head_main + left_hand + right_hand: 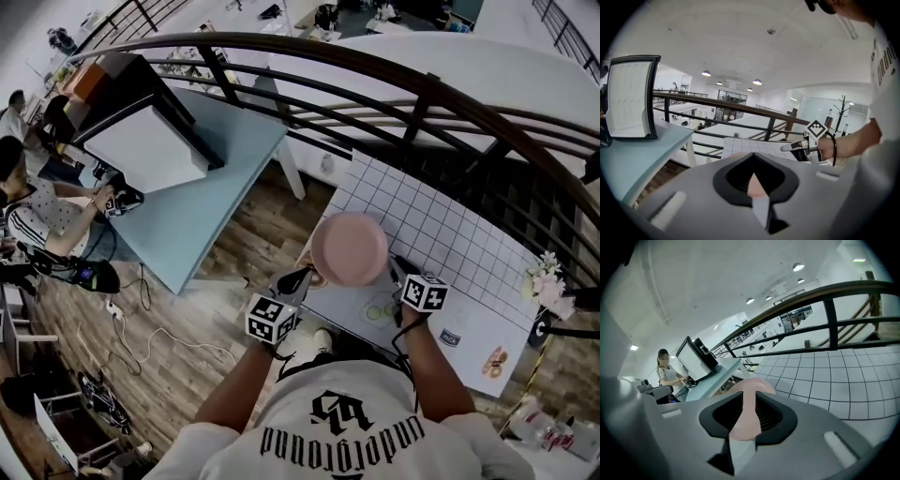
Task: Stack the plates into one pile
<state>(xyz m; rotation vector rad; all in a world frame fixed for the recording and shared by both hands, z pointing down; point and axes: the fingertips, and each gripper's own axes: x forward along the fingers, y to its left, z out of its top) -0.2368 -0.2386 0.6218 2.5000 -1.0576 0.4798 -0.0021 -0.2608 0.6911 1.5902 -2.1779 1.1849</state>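
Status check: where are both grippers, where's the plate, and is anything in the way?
Left gripper and right gripper both shut on pink plate, opposite rims. Plate over gridded table, near edge. No obstruction visible.

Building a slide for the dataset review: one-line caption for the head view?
Left gripper and right gripper clamp opposite rims of a pink plate over the gridded table.

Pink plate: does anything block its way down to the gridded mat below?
Nothing visible does. The pink plate hangs above the gridded mat, clamped at opposite rims by the left gripper and right gripper. The plate itself hides whatever lies directly beneath, so that spot cannot be checked.
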